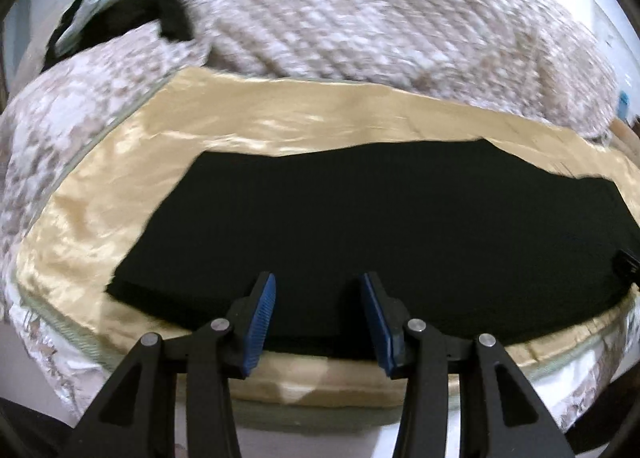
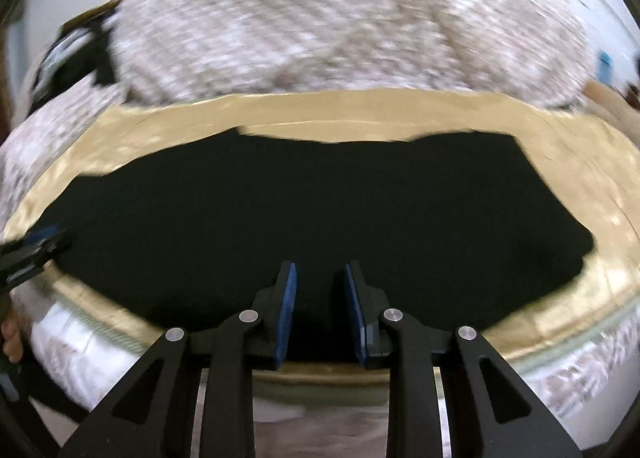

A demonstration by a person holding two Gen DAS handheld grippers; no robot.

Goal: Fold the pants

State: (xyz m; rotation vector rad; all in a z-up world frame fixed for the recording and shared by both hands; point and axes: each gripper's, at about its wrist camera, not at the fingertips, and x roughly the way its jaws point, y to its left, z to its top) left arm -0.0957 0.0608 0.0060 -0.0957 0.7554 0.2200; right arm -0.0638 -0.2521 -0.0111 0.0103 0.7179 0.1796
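pants [image 1: 360, 226]: black, flat on gold sheet [image 1: 120, 194] at bed's near edge; look already folded into a wide block, prob. mid-fold
quilt [image 1: 360, 18]: bunched behind, well apart
L gripper [image 1: 318, 290]: jaws apart, empty, over near hem
R gripper [image 2: 320, 278]: jaws apart, narrower gap, empty, above near edge
step: between folds, w/ nothing gripped
next: pinch one end w/ both, carry across to other end, keep edges aligned

Bed covered by a gold satin sheet [image 1: 132, 194] — creased. Behind it, a heaped beige patterned quilt [image 1: 360, 10]. A dark item [image 1: 120, 14] at far left — unidentified.
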